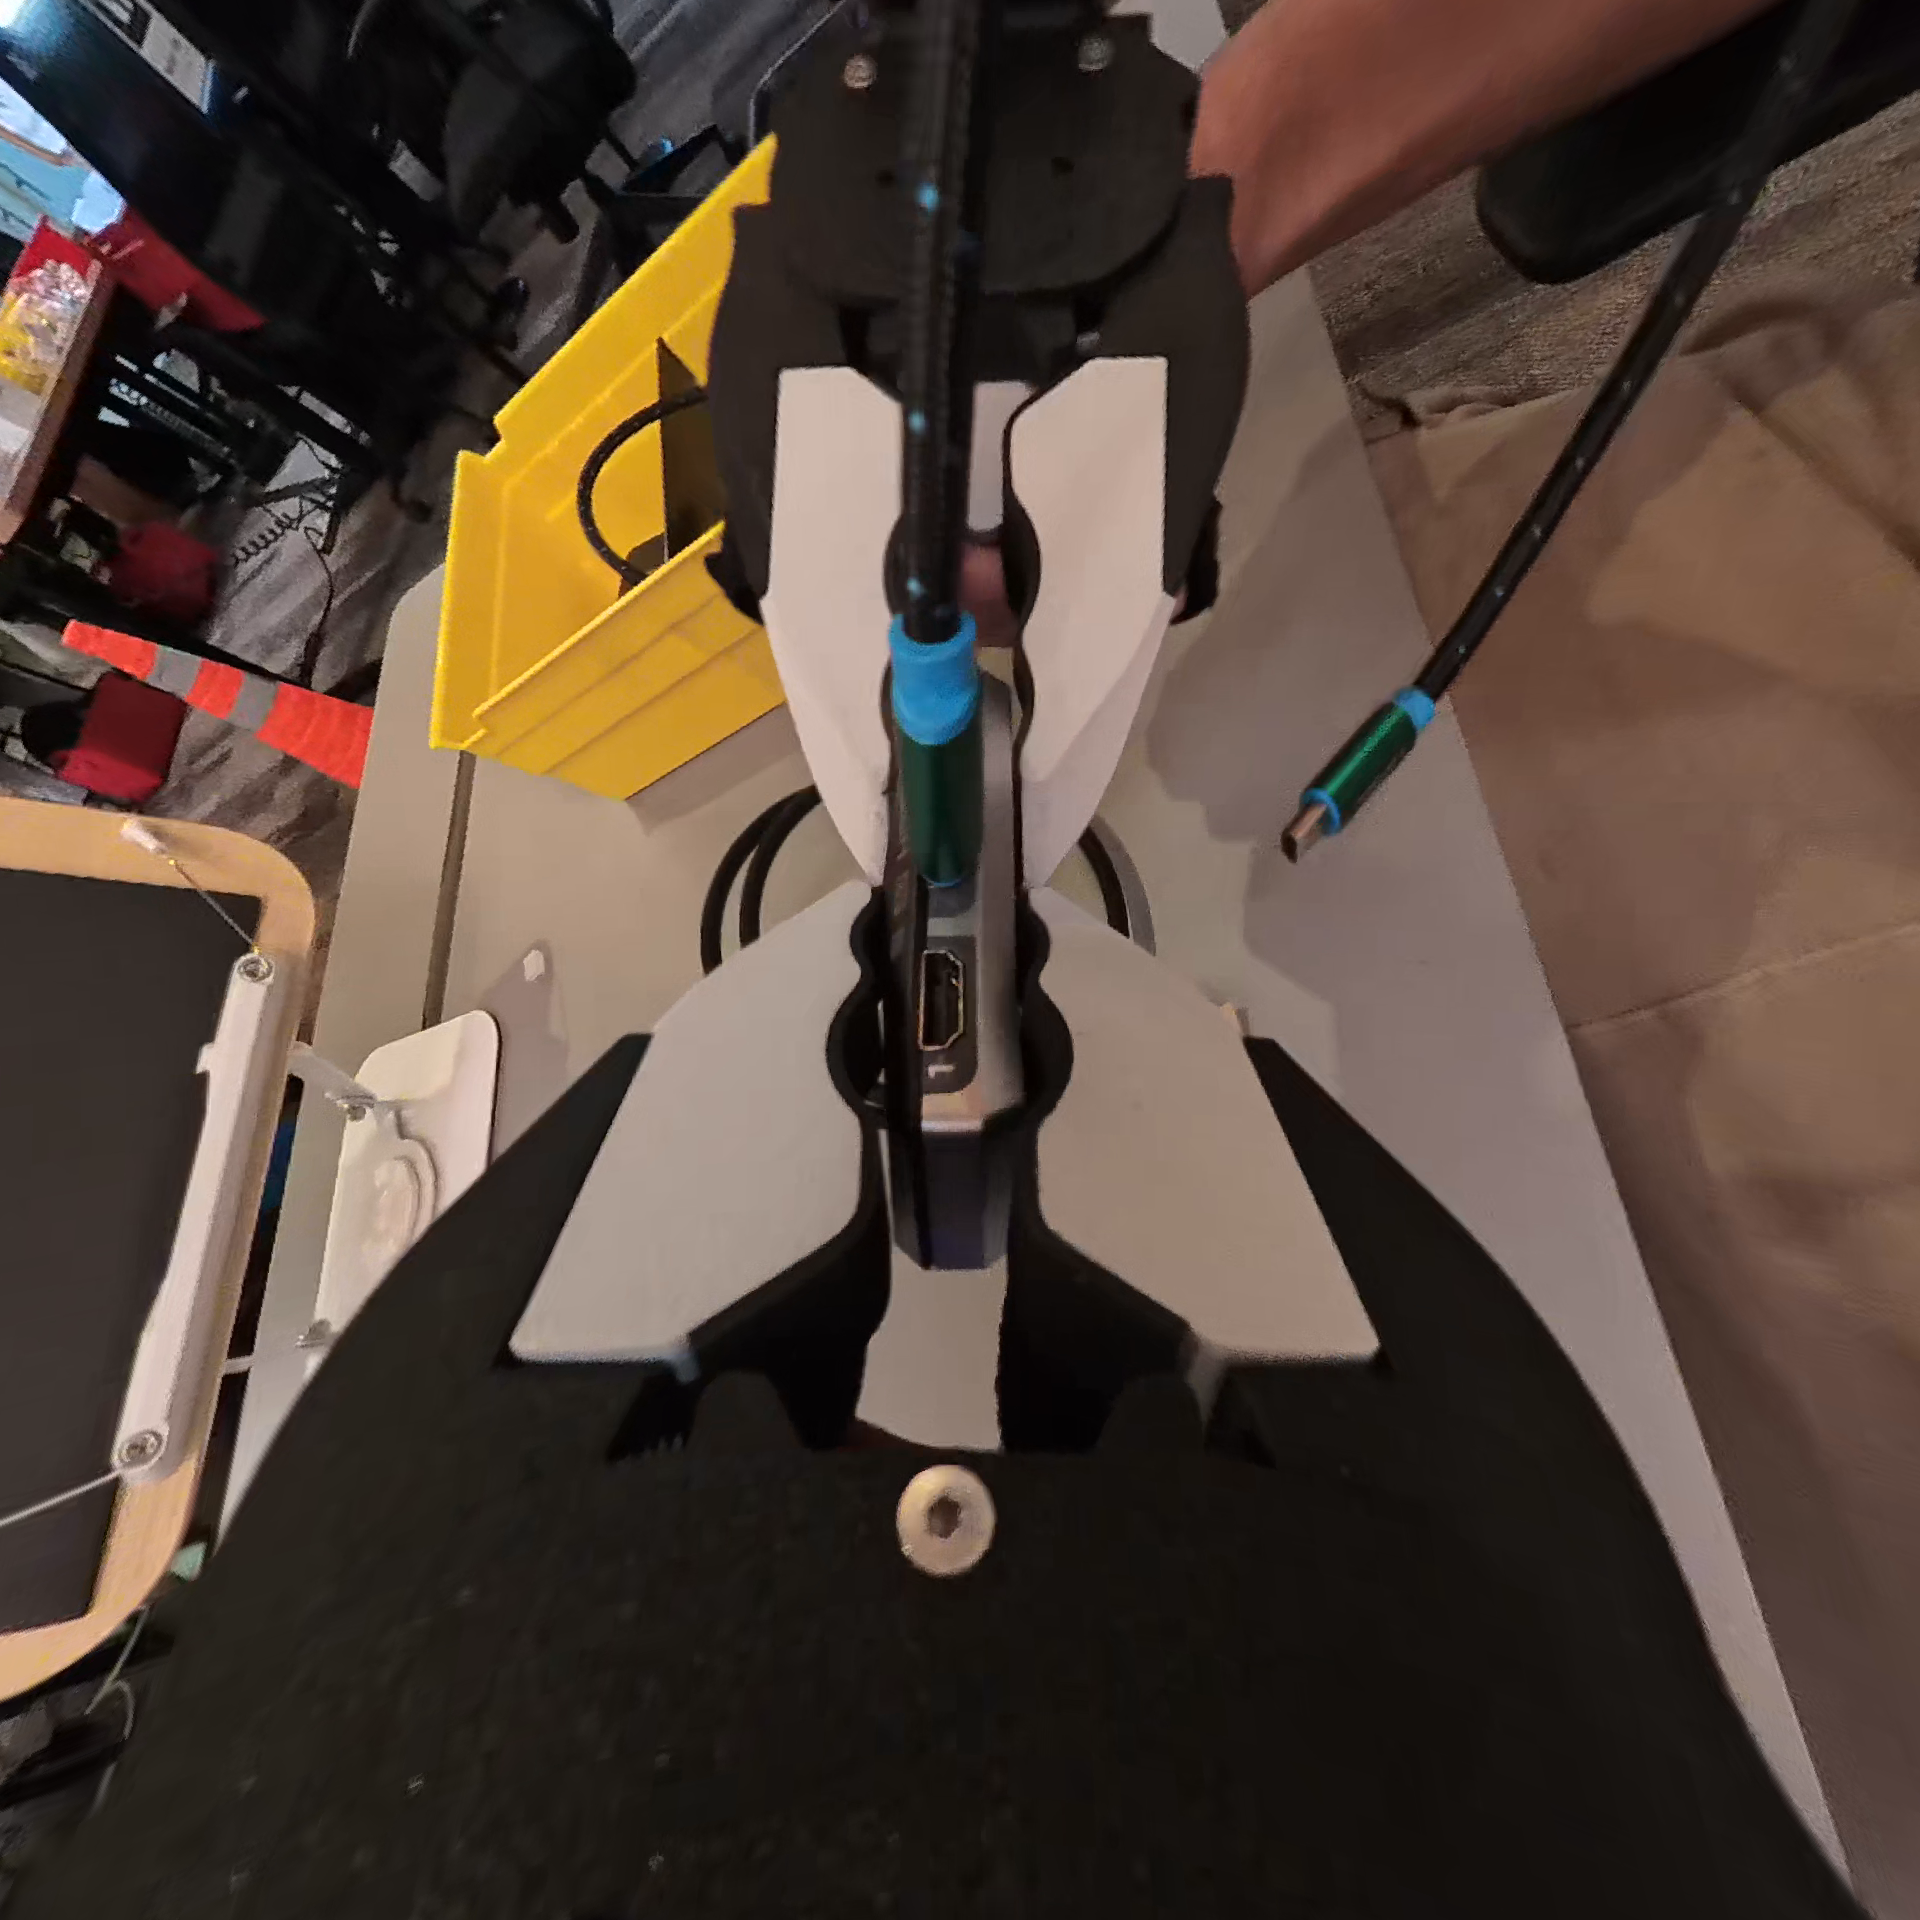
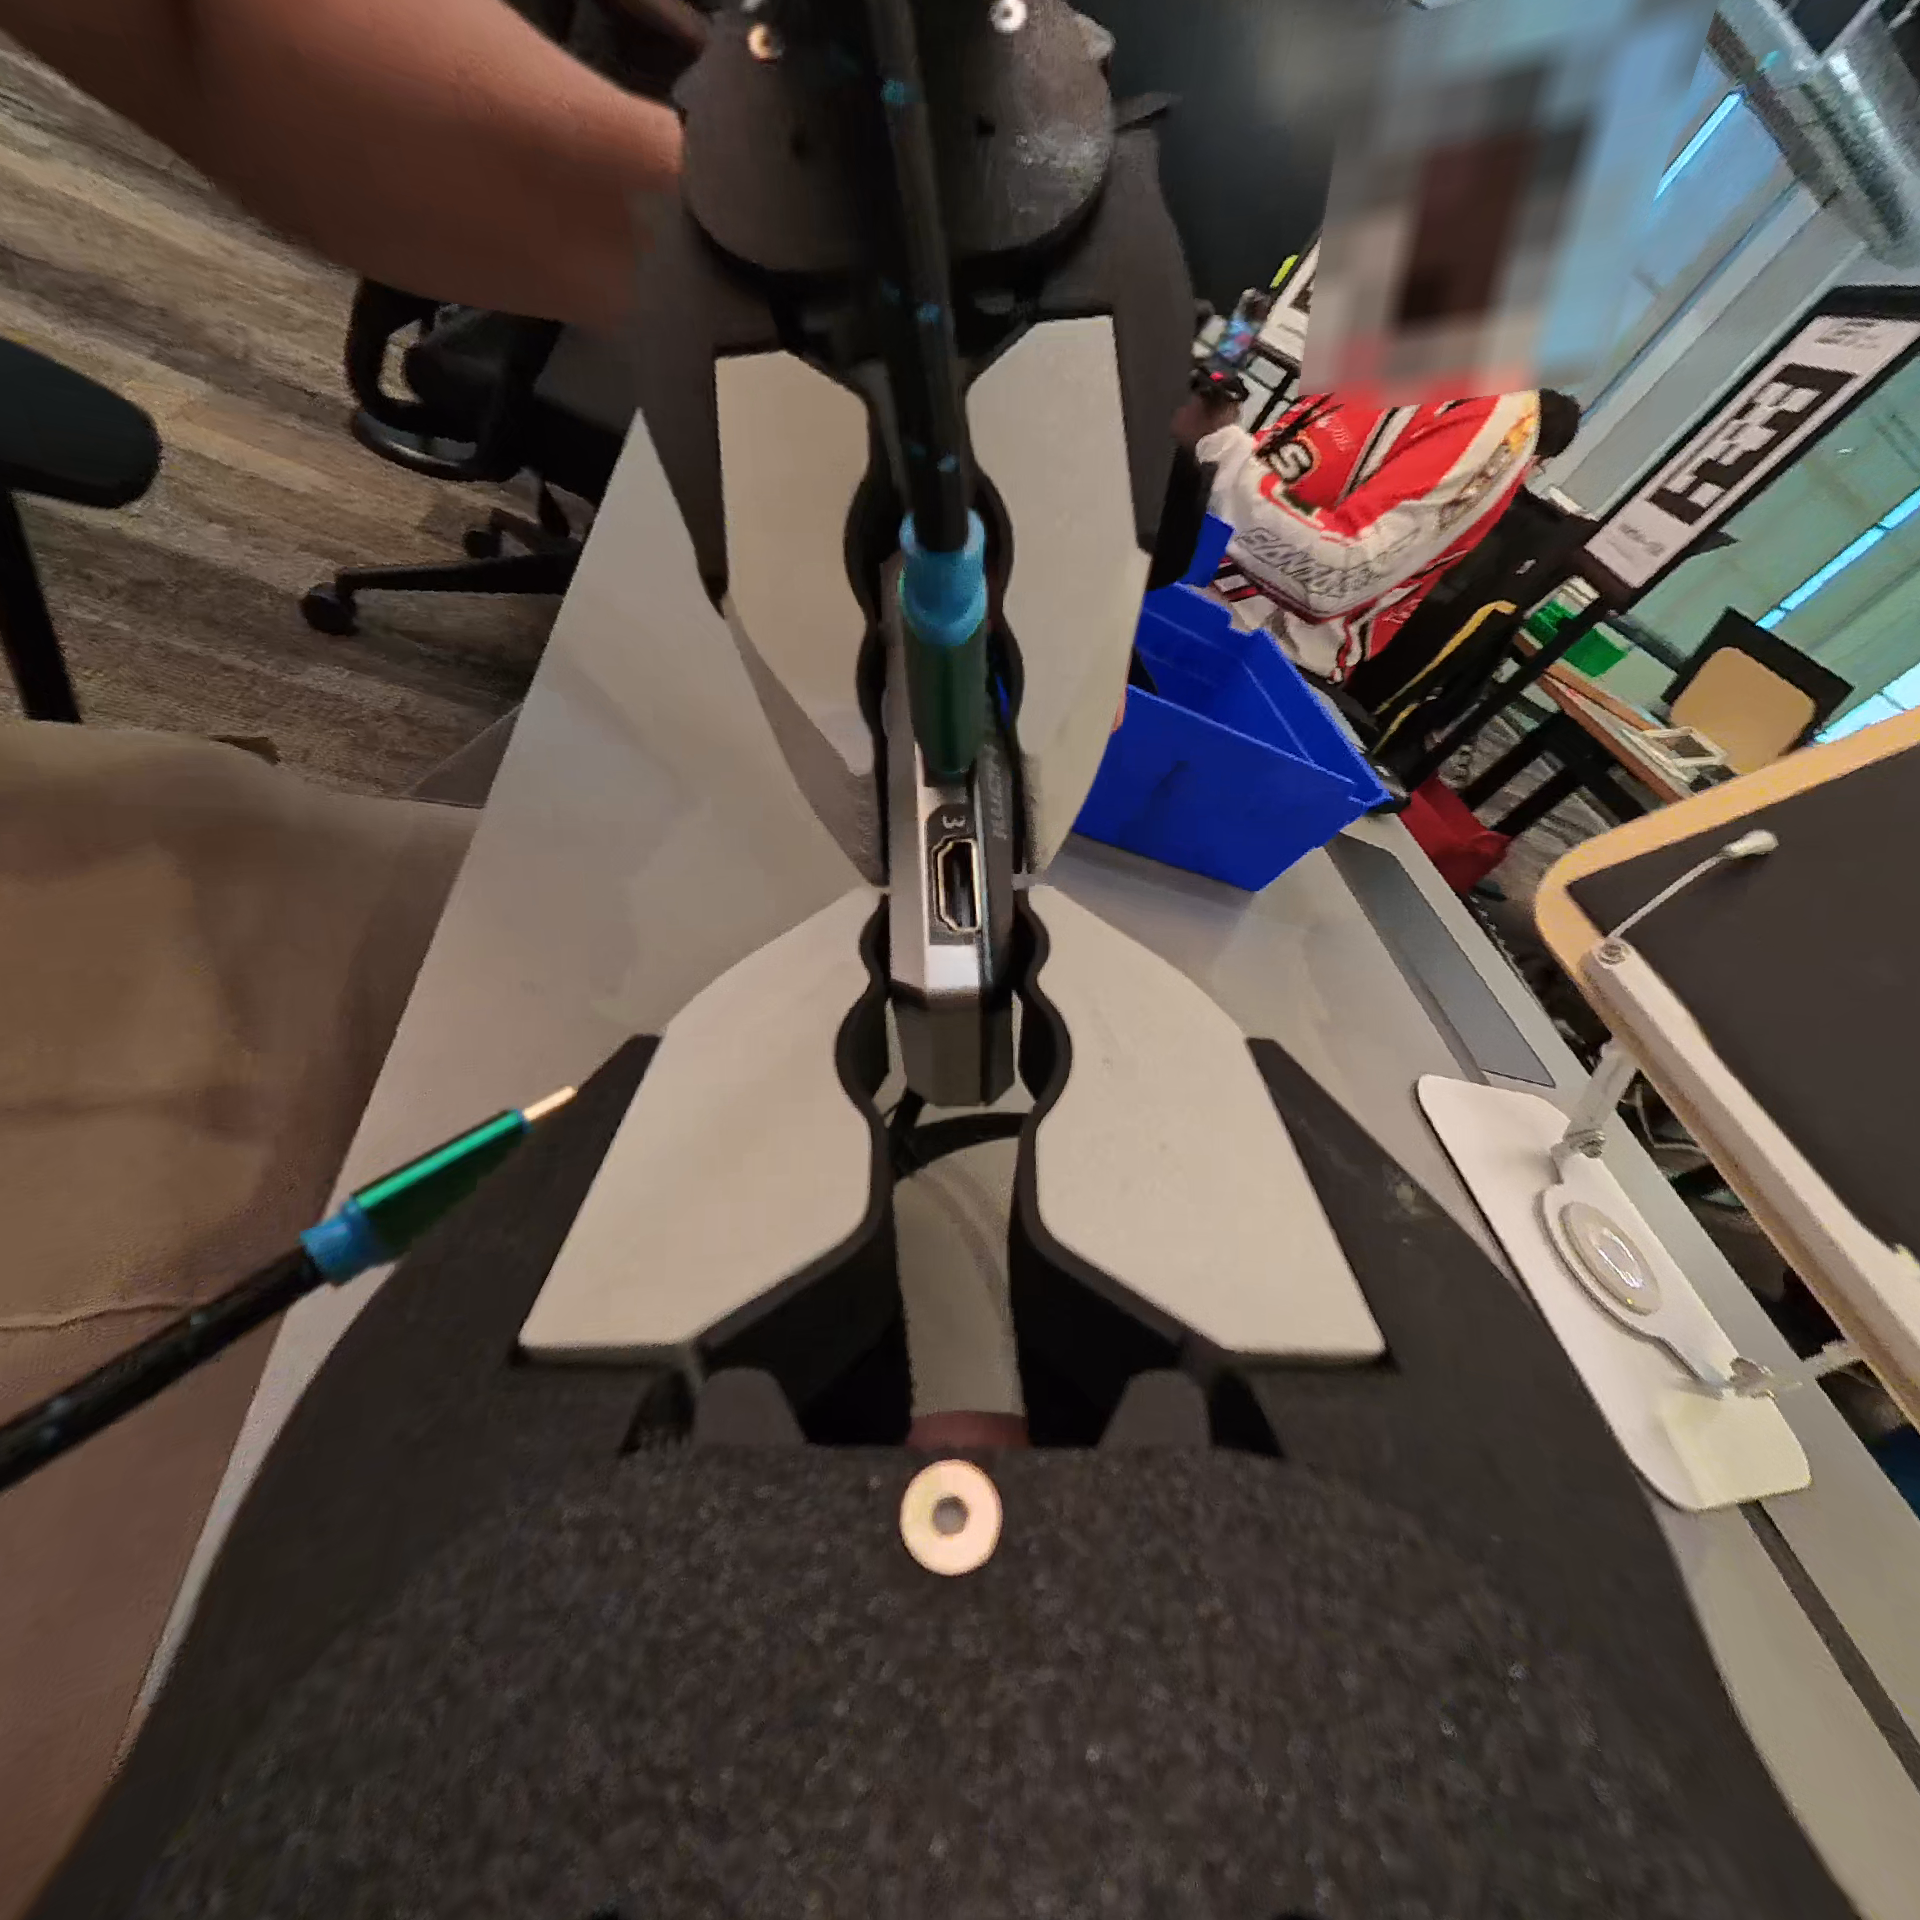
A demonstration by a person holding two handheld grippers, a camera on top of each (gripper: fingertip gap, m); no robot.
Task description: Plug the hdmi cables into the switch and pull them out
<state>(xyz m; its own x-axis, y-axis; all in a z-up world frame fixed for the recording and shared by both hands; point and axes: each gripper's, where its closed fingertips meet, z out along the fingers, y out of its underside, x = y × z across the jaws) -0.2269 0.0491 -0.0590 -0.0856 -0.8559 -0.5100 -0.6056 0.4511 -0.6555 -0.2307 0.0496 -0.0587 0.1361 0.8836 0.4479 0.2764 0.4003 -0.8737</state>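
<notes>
The grey HDMI switch (image 1: 945,1195) is held on edge above the white table (image 1: 1351,1039), ports facing up. My left gripper (image 1: 961,920) is shut on its near end. My right gripper (image 2: 956,904) is shut on the opposite end (image 2: 951,1049), so the two sets of fingertips almost meet. A green plug with a blue boot (image 1: 930,800) stands in the middle port, and its black braided cable (image 1: 935,312) rises away. An empty port (image 1: 943,997) shows on either side of it. A second green plug (image 1: 1361,764) lies loose near the table edge and also shows in the right wrist view (image 2: 436,1184).
A yellow bin (image 1: 582,582) holding a black cable stands behind the switch, and a blue bin (image 2: 1226,769) at the other end. A wood-framed black board (image 1: 104,1247) on a white stand base (image 2: 1621,1299) lines one side. A person's beige-clad lap (image 1: 1714,935) borders the table. The tips of both grippers are at nearly the same place.
</notes>
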